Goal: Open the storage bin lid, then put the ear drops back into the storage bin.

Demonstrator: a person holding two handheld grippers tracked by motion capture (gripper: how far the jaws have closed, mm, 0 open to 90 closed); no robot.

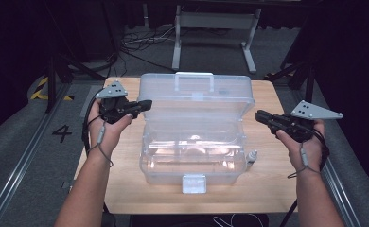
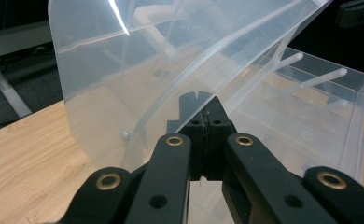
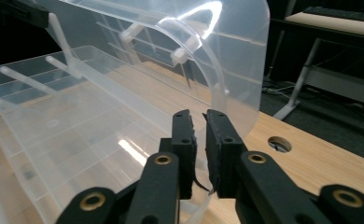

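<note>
You work over a pale wood-grain table (image 1: 267, 189). Your box (image 1: 194, 163) is clear, frosted plastic with a whitish latch (image 1: 194, 183). Your 2 grippers, left (image 1: 144, 105) and right (image 1: 260, 117), are black with brass-coloured rivets and grey plates. The floor (image 1: 12, 142) is dark grey.

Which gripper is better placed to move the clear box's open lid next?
Left, probably. The left gripper appears shut on the left edge of the lid, while the right gripper has its jaws slightly apart at the right edge, not pressing it.
</note>
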